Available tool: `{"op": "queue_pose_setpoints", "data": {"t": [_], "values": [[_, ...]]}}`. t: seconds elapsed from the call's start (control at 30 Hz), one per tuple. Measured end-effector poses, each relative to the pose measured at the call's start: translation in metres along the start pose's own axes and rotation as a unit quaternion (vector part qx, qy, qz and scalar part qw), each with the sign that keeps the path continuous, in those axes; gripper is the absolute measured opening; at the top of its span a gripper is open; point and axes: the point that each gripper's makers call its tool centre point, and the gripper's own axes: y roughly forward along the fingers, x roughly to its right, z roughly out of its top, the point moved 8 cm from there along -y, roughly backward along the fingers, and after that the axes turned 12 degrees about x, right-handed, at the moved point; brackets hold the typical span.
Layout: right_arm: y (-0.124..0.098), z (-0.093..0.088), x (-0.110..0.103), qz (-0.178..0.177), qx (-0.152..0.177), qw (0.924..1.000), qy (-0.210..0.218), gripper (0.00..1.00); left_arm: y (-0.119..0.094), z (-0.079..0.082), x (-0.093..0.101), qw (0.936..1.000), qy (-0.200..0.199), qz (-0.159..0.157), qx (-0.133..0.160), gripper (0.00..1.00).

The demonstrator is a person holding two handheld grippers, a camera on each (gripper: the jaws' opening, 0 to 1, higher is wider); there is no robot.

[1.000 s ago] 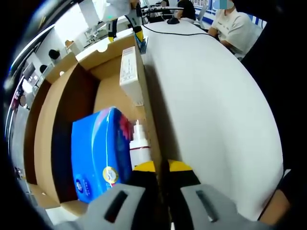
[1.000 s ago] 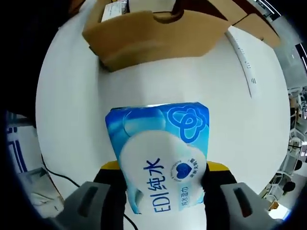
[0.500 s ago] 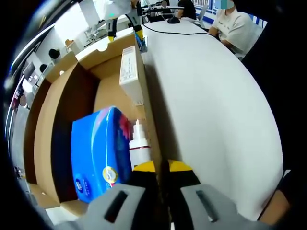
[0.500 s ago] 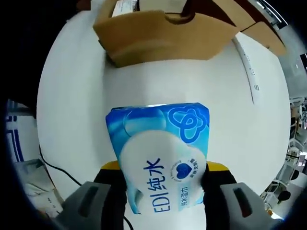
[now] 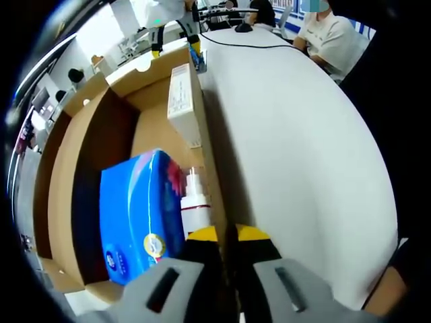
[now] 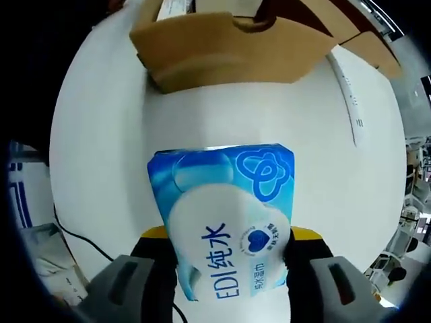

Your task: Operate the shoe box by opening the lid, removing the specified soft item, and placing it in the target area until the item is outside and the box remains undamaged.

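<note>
In the right gripper view, the right hand-held gripper [image 6: 229, 259] is clamped on a soft blue-and-white wipes pack [image 6: 225, 219]. The jaws press its two sides, and their yellow tips show just past the pack's edges. The near end of the pack runs down between the jaws and is cut off at the bottom of the view, so its full length cannot be seen. Its long axis lies along the jaws, pointing away toward the cardboard shoe box [image 6: 229, 50], and its printed face is turned to the camera. The pack is out of the box, over the white table [image 6: 101, 148]; whether it touches the surface cannot be told. The box stands well beyond the pack near the table's far edge, with its cut-out flap facing the camera and its inside mostly hidden.

In the left gripper view, the left hand-held gripper [image 5: 227, 237] has its jaws together on the side wall of the shoe box [image 5: 87, 155]. The wall's lower stretch disappears between the yellow tips. Inside the open box lie a blue pack [image 5: 138, 215], a white bottle [image 5: 195, 205] partly hidden beside it, and a long white carton [image 5: 182, 104] resting against the same wall. A person in a white shirt [image 5: 330, 37] sits at the table's far edge.
</note>
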Motion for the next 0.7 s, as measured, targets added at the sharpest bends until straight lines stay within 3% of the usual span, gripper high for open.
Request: {"op": "queue_pose_setpoints", "data": {"t": [0.43, 0.7], "values": [[0.0004, -0.0035, 0.003, -0.016, 0.011, 0.9998, -0.002, 0.68, 0.0002, -0.0001, -0.0002, 1.0, 0.002, -0.001, -0.002, 0.04], [-0.0054, -0.0038, 0.0023, -0.047, 0.014, 0.9986, -0.018, 0.75, 0.0007, -0.0007, 0.0001, 1.0, -0.001, -0.001, -0.001, 0.04]]}}
